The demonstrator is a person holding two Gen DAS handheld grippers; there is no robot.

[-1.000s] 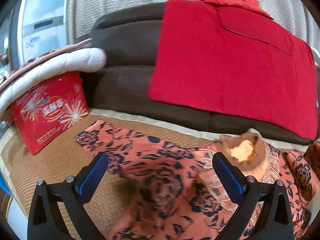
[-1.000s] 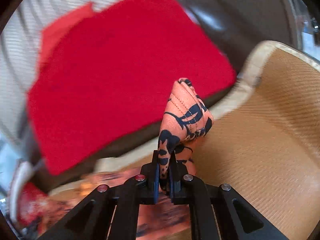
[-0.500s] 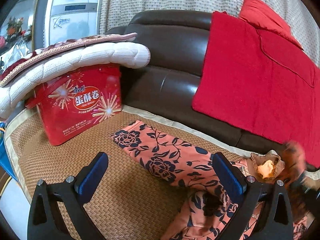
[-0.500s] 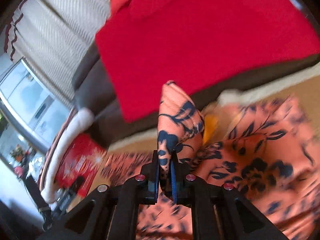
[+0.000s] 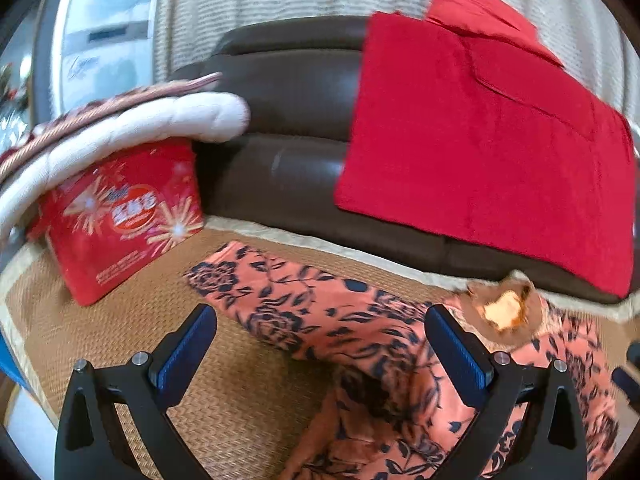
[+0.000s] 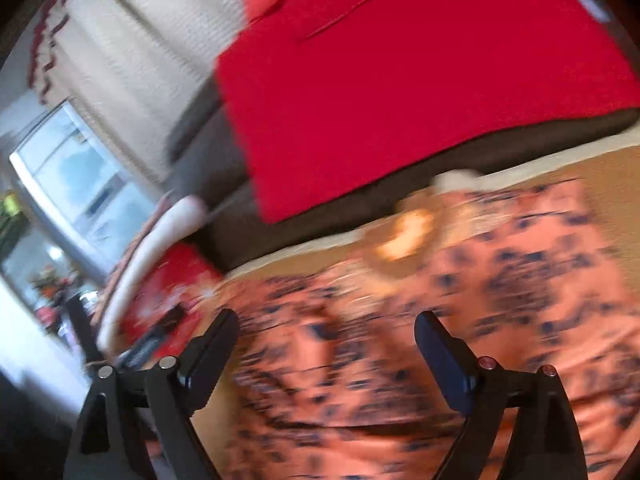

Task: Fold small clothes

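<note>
A small orange garment with a dark floral print (image 5: 320, 308) lies on a woven mat (image 5: 120, 332), one sleeve stretched to the left and its collar (image 5: 504, 312) at the right. My left gripper (image 5: 320, 352) is open and empty, just above the sleeve. In the blurred right wrist view the same garment (image 6: 500, 300) spreads under my right gripper (image 6: 326, 352), which is open and empty.
A red tin box (image 5: 124, 216) stands at the mat's left under a white quilted pad (image 5: 132, 132). A dark brown sofa back (image 5: 288, 120) with a red cloth (image 5: 480, 144) draped on it runs behind the mat.
My right gripper has opened and let go of the garment fold that it held; the cloth now lies flat. The left gripper has shifted a little and stays open.
</note>
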